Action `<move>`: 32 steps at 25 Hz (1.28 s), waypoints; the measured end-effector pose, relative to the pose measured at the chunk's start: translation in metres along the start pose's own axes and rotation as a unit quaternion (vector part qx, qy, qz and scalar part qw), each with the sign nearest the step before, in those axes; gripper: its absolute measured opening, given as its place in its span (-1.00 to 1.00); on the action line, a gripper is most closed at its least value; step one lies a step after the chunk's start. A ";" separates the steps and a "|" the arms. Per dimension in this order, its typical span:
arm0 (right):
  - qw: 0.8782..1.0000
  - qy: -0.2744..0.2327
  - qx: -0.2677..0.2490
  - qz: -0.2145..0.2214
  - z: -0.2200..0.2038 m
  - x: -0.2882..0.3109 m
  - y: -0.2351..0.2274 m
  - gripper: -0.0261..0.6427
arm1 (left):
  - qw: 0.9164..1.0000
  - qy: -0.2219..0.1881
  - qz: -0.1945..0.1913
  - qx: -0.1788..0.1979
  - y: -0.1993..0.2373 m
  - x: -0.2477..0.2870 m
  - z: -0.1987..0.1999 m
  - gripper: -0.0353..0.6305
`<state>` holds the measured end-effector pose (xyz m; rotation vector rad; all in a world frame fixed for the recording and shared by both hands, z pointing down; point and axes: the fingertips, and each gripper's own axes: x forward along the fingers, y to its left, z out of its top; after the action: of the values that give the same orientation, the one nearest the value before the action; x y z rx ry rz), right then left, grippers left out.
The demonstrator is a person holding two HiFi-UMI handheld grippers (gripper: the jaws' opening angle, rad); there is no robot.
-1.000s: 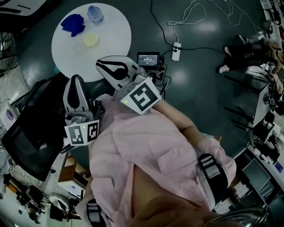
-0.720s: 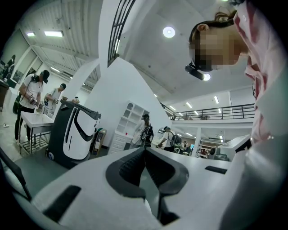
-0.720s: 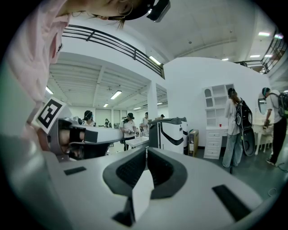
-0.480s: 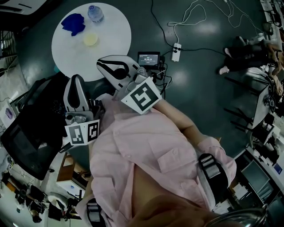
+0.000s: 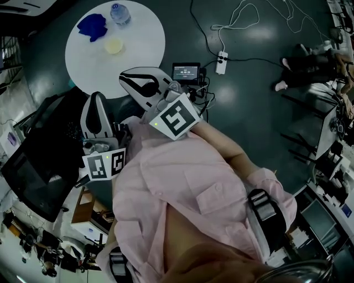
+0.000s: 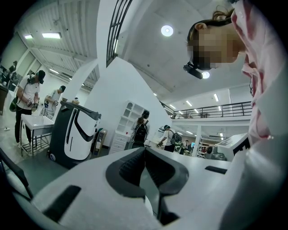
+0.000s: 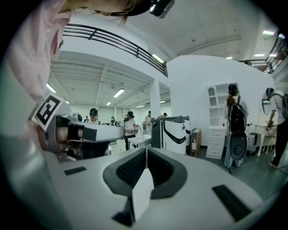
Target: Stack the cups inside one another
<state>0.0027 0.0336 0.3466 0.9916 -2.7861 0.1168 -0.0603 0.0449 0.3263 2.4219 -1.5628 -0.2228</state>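
Note:
A white round table (image 5: 138,55) stands at the upper left of the head view. On it lie a pale yellow cup (image 5: 114,46) seen from above, a dark blue cup-like shape (image 5: 91,26) and a clear water bottle (image 5: 119,12). My right gripper (image 5: 126,78) is held over the floor just below the table's edge, jaws together and empty. My left gripper (image 5: 97,99) hangs lower left of it, off the table. In the left gripper view the left gripper (image 6: 145,151) is shut on nothing. In the right gripper view the right gripper (image 7: 146,151) is shut and empty too.
On the dark floor right of the table lie a small screen (image 5: 185,72), a power strip (image 5: 221,57) and cables. A black chair (image 5: 33,166) stands at the left. A seated person's legs (image 5: 298,66) show at the far right. A white-and-black machine (image 6: 74,134) and people stand ahead.

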 end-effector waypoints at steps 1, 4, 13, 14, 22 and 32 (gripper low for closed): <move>1.000 0.001 0.002 0.000 0.000 0.001 0.000 -0.82 | 1.000 0.003 0.000 -0.001 -0.001 0.000 0.000 -0.83; 1.000 0.010 0.005 0.006 -0.003 0.006 0.004 -0.82 | 1.000 0.007 0.002 -0.004 -0.003 0.002 0.004 -0.83; 0.999 0.033 -0.008 0.007 -0.005 0.024 0.016 -0.82 | 1.000 0.011 0.011 -0.021 0.021 -0.006 0.006 -0.83; 0.999 0.035 -0.010 0.004 -0.004 0.026 0.016 -0.82 | 1.000 0.012 0.007 -0.021 0.022 -0.004 0.008 -0.83; 0.999 0.046 -0.009 -0.016 0.001 0.048 0.019 -0.82 | 0.999 0.019 -0.007 -0.030 0.052 0.000 0.014 -0.83; 0.997 0.062 -0.005 -0.038 -0.002 0.054 0.015 -0.82 | 0.998 0.033 -0.027 -0.045 0.060 0.009 0.011 -0.83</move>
<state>-0.0470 0.0119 0.3594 1.0500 -2.6315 0.1494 -0.1122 0.0118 0.3335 2.3792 -1.4314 -0.2161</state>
